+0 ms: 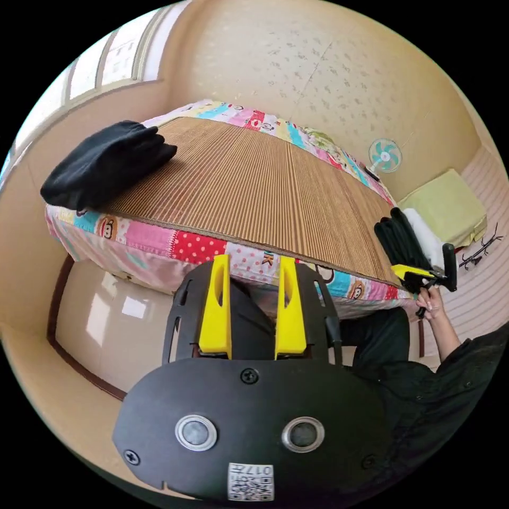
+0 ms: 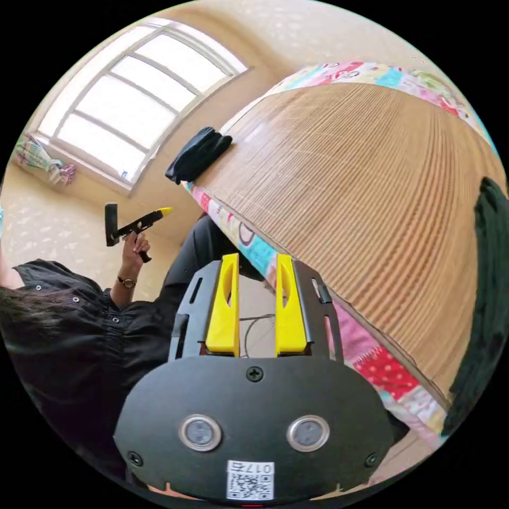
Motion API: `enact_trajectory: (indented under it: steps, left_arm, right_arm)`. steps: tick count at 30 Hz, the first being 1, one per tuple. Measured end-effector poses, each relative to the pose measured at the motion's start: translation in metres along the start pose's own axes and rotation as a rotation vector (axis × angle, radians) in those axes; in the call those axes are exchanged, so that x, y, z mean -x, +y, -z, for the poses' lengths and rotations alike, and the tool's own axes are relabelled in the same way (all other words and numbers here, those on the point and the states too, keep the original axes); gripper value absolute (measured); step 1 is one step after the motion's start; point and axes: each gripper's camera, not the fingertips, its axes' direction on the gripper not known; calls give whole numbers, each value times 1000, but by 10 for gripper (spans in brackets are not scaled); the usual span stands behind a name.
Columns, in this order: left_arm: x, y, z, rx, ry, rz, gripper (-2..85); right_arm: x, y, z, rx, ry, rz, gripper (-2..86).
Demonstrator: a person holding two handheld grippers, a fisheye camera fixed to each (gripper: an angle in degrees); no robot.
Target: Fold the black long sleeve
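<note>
Two grippers, both held off the bed's edge, gripping nothing. We see the left gripper [image 1: 253, 307] with jaws parted narrowly; the right gripper [image 2: 256, 305] stands likewise. The black long sleeve [image 1: 106, 163] lies folded at a corner of the bamboo mat [image 1: 254, 191]. Another dark stack [image 2: 485, 297] is cut off at frame edge. A fan [image 1: 385, 155] stands beyond the patchwork bedding [image 1: 175, 244].

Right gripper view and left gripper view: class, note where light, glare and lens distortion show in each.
Right gripper view: the window is blown out white, and the mat bulges with fisheye curvature. Left gripper view: glare patches sit on the glossy floor, and the folded black garment loses detail in shadow.
</note>
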Motion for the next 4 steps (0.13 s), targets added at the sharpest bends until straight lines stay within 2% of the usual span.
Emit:
enact_trajectory:
  steps: [1, 3, 4]
  left_arm:
    - [-25, -12, -13, 4, -18, -68, 122]
    - [-62, -25, -28, -7, -35, -169, 103]
    - [-85, -32, -37, -15, -34, -224, 94]
  right_arm:
    - [2, 11, 17, -41, 98, -21, 108]
    - [14, 51, 91, -317, 451, -180, 111]
    - [14, 61, 109, -402, 511, -256, 112]
